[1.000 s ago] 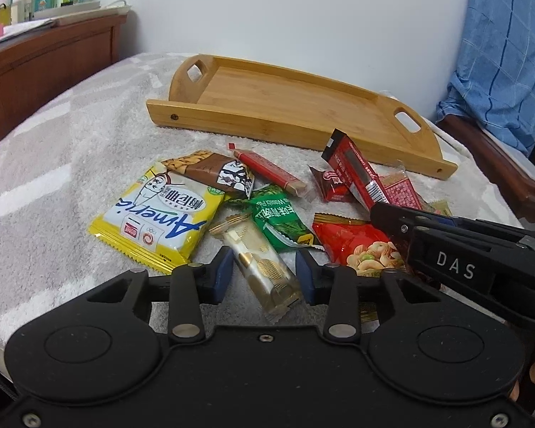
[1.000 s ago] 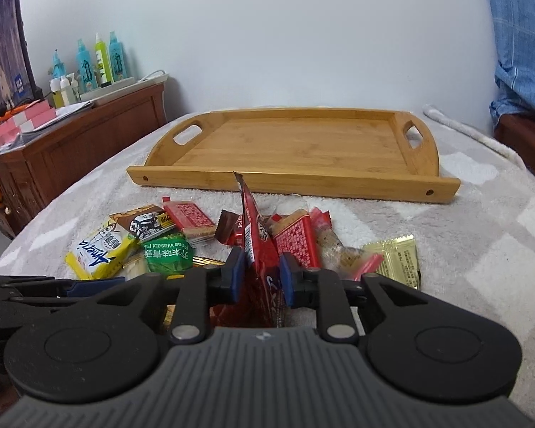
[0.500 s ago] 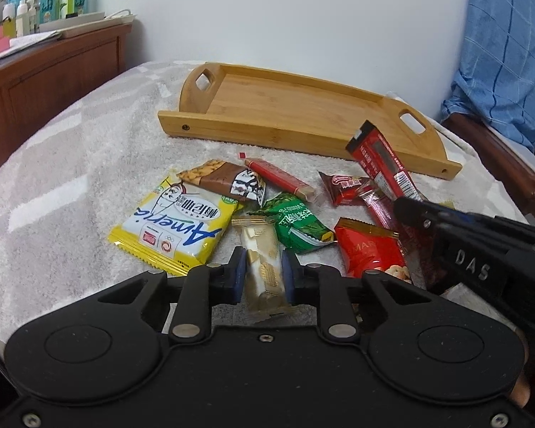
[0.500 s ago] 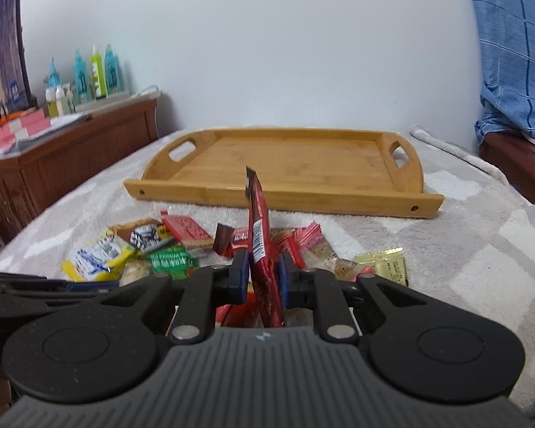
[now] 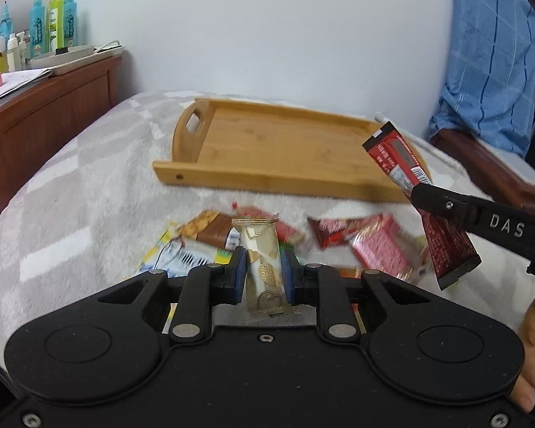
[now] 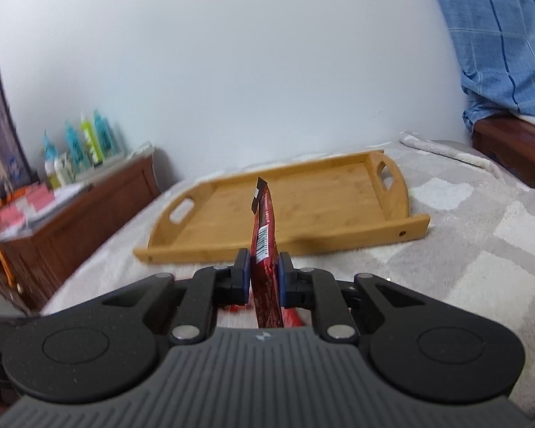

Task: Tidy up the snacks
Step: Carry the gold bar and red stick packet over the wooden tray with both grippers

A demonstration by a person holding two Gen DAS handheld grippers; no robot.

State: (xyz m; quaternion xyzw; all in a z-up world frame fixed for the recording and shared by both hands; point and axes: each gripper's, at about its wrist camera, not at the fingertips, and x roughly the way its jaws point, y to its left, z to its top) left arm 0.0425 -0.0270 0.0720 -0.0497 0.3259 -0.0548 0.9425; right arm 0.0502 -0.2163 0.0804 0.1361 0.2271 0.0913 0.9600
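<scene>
gripping a white-gold snack [image 5: 262, 267], your left claw [image 5: 263, 274] is clamped; your right claw [image 6: 264, 273] pinches a red packet [image 6: 264, 249] before the wooden tray [image 6: 303, 210].

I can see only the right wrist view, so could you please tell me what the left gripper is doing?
Observer: The left gripper is shut on a white-and-gold packet, held upright between its fingers.
Operator: Thank you. Are any snacks left on the blanket?
Observer: Yes, several lie in a pile on the blanket in front of the tray, among them a brown bar and a pink-red pouch.
Operator: How does my red packet sit, seen from the side?
Observer: The right gripper has just been closing and now pinches the red packet around its middle, tilted, with a free length on either side of the fingers.
</scene>
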